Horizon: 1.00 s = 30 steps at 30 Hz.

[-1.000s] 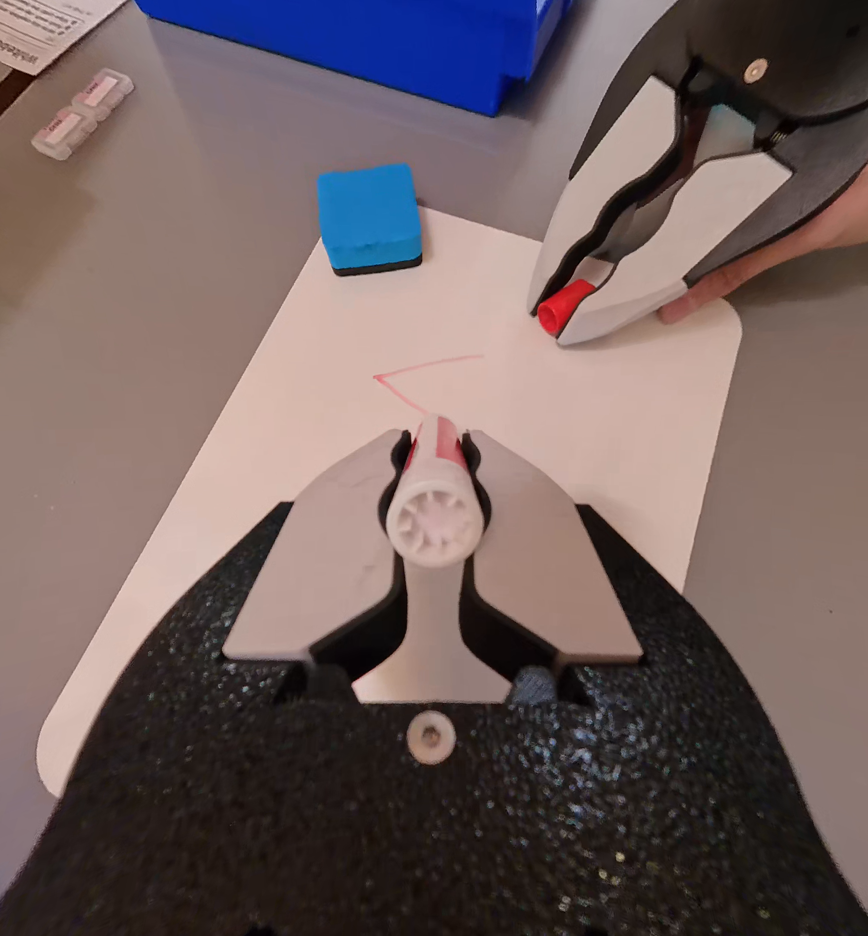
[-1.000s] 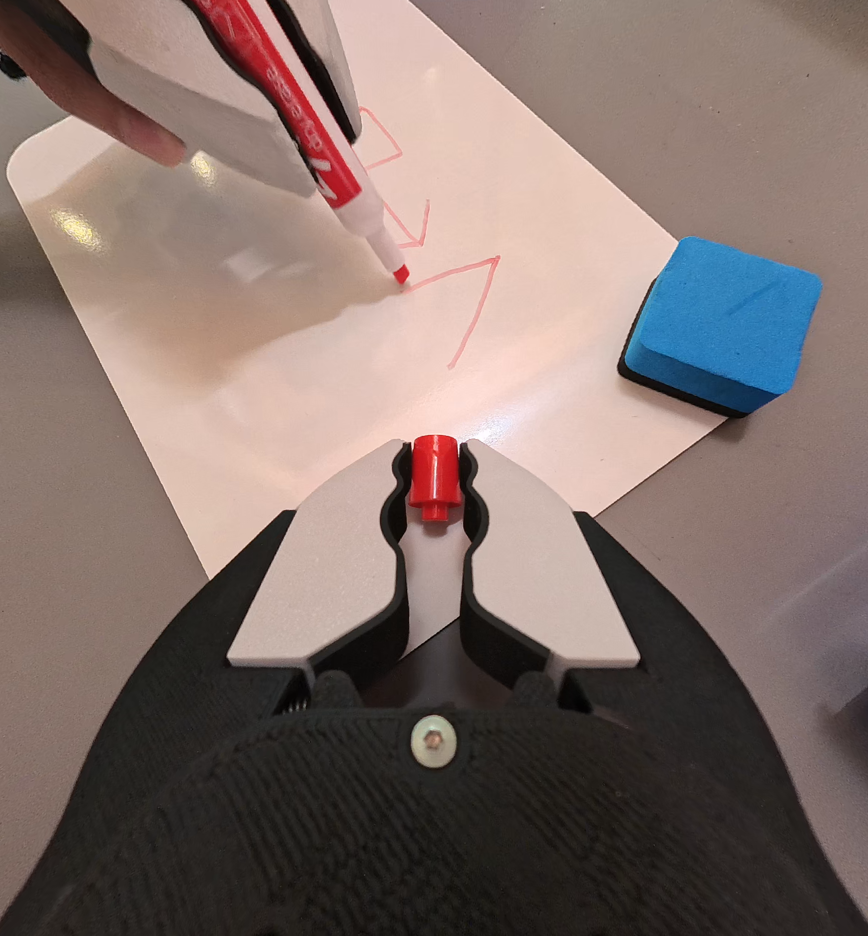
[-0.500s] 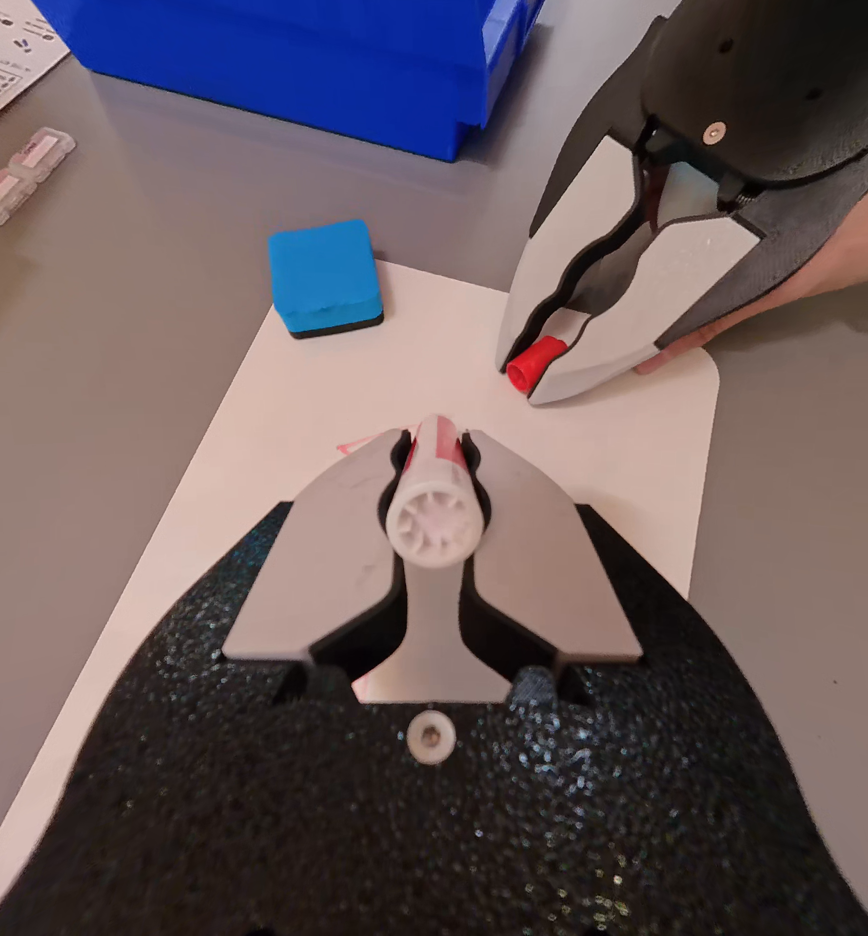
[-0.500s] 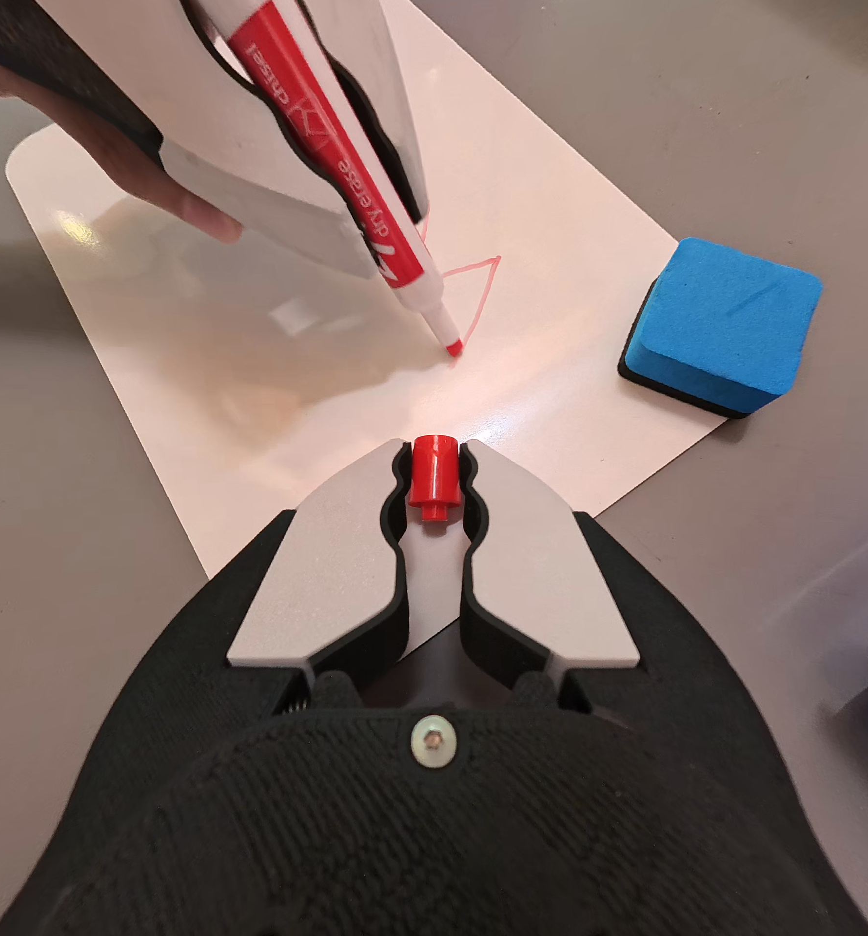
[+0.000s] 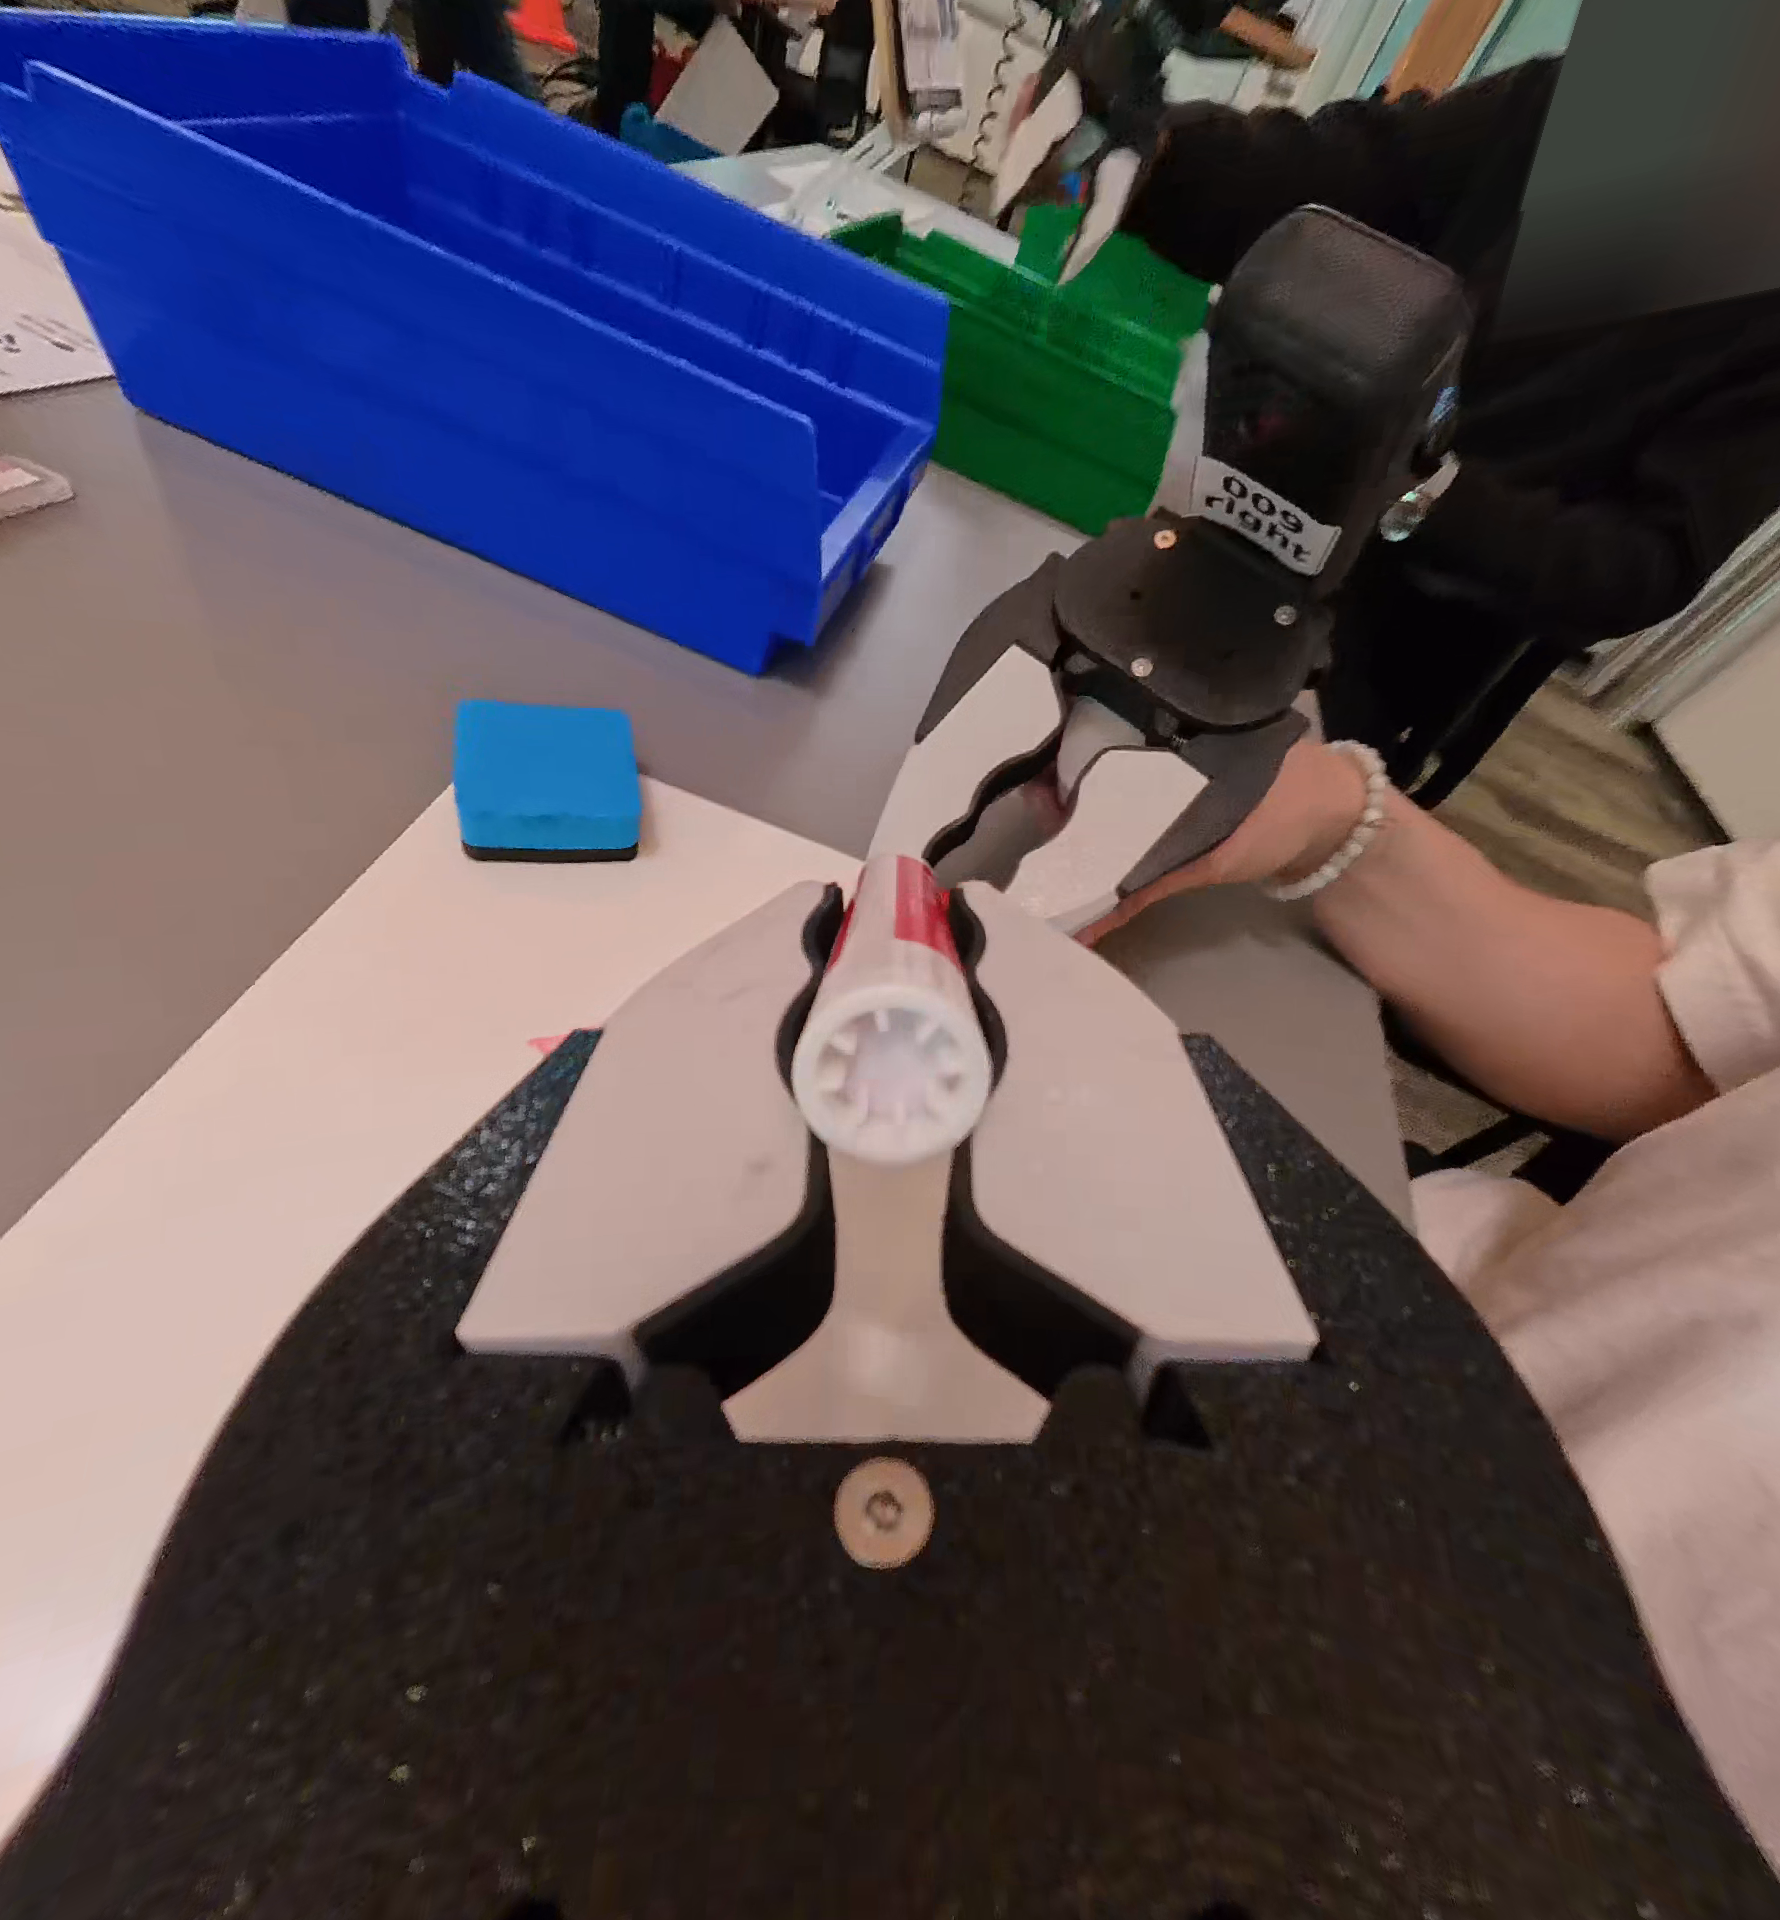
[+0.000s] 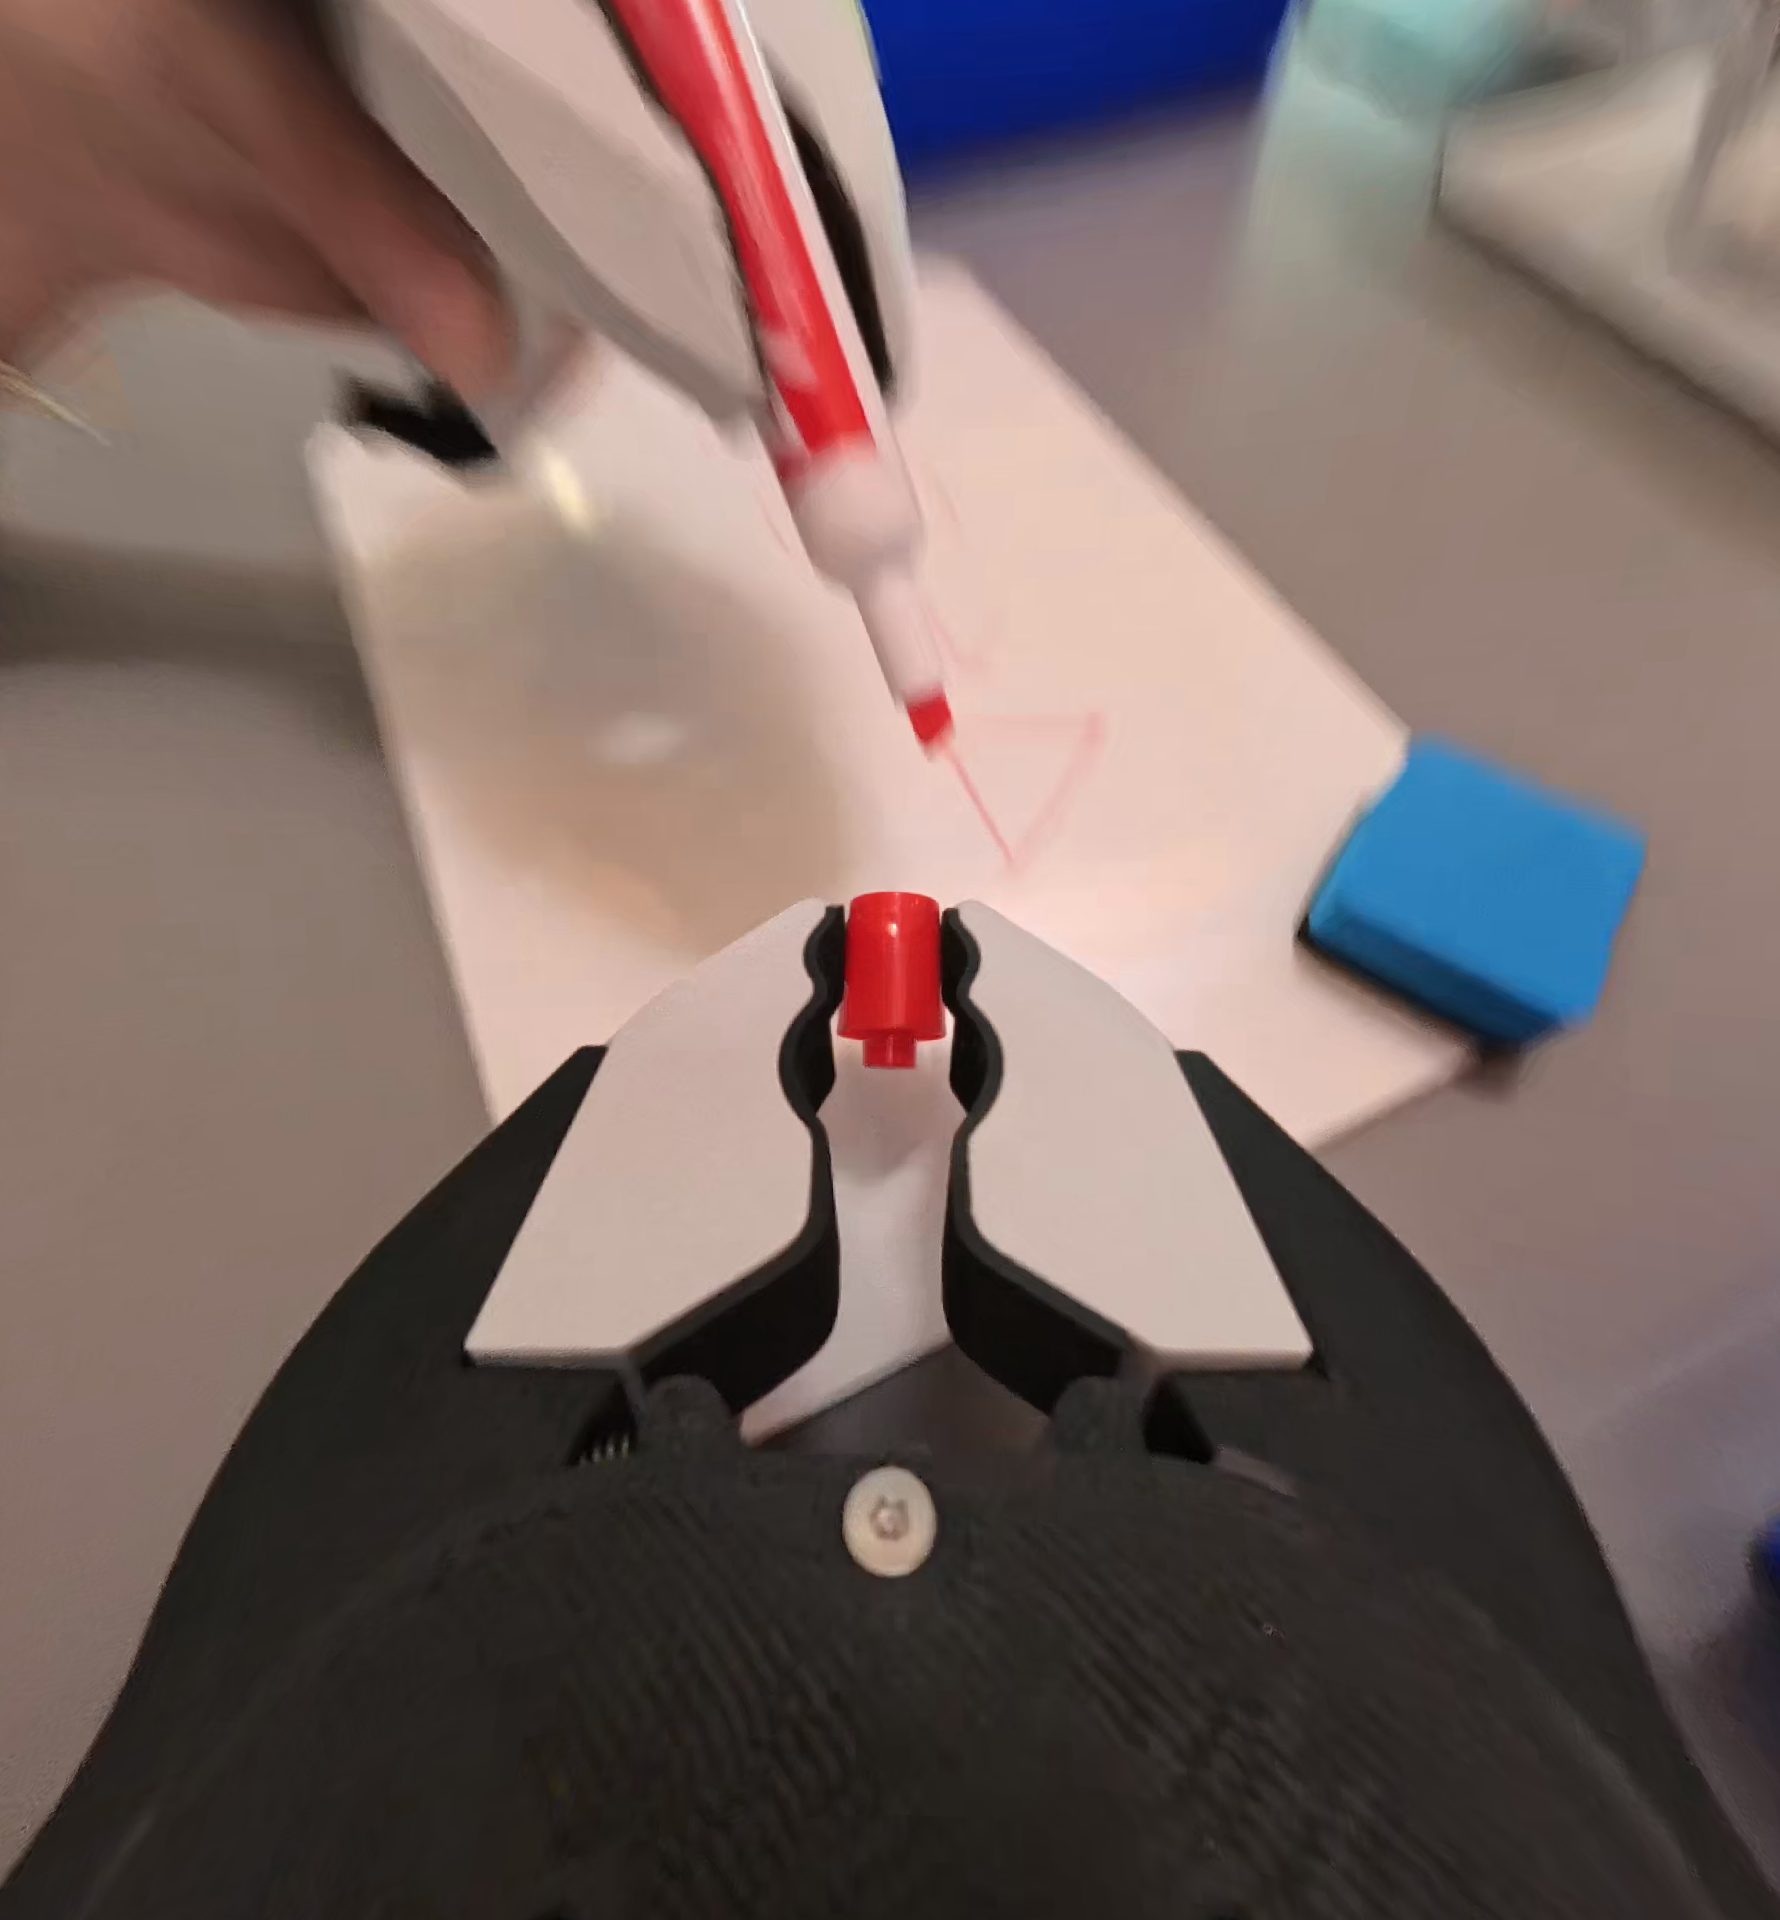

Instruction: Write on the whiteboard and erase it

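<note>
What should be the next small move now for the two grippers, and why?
Probably bring the marker tip into the red cap. The left gripper is shut on the marker, its tip appears lifted off the whiteboard and points toward the cap in the right gripper. Red lines are already drawn, and the blue eraser lies untouched.

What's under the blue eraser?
One corner of the blue eraser sits on the white whiteboard; the rest lies on the grey table. It has a black bottom layer. Whatever is directly beneath it is covered.
</note>
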Each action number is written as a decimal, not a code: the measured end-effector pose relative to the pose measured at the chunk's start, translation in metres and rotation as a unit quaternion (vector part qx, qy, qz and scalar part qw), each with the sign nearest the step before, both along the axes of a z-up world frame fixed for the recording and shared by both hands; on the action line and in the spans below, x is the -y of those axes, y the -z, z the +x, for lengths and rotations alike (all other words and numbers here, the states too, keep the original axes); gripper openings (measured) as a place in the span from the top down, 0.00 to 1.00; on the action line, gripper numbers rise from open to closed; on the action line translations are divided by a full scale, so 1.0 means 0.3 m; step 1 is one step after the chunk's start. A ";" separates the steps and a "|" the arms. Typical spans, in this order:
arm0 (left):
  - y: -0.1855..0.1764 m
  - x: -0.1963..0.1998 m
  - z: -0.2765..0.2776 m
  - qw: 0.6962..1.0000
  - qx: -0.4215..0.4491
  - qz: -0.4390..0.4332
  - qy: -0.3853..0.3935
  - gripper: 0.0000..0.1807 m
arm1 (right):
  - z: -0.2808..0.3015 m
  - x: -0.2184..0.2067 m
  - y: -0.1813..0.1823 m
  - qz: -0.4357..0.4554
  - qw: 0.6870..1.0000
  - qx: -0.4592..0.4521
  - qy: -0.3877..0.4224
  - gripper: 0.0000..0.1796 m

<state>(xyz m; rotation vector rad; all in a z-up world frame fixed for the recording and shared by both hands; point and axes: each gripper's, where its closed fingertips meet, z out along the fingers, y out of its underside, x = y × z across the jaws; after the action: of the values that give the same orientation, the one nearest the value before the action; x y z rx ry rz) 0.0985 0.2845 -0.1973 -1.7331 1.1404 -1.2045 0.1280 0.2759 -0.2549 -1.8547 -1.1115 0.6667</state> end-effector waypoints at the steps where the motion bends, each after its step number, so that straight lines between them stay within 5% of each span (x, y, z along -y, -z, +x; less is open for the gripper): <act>1: -0.012 0.007 -0.001 1.000 0.010 -0.007 0.005 0.90 | -0.009 0.006 -0.041 0.016 0.999 -0.038 -0.010 0.90; 4: -0.049 0.020 -0.003 0.999 0.036 -0.021 0.015 0.89 | 0.001 0.014 -0.126 0.066 0.992 -0.102 -0.020 0.90; 19: -0.071 0.068 0.017 0.999 0.014 -0.012 0.047 0.90 | -0.023 0.044 -0.188 0.137 0.984 -0.108 -0.039 0.90; 24: -0.054 0.091 0.037 0.995 0.017 -0.074 0.060 0.89 | -0.032 0.055 -0.191 0.200 0.979 -0.030 -0.027 0.90; 28: -0.086 0.097 0.028 0.977 0.081 -0.177 0.083 0.90 | -0.040 0.075 -0.238 0.192 0.978 -0.071 -0.035 0.90; 30: -0.072 0.097 0.026 0.983 0.067 -0.150 0.079 0.89 | -0.043 0.073 -0.223 0.173 0.981 -0.077 -0.034 0.90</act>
<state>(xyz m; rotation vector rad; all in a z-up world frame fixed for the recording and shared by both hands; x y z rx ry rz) 0.1063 0.2555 -0.1759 -1.7707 1.0748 -1.6367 0.1152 0.2541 -0.1882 -1.4511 -1.1130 0.6008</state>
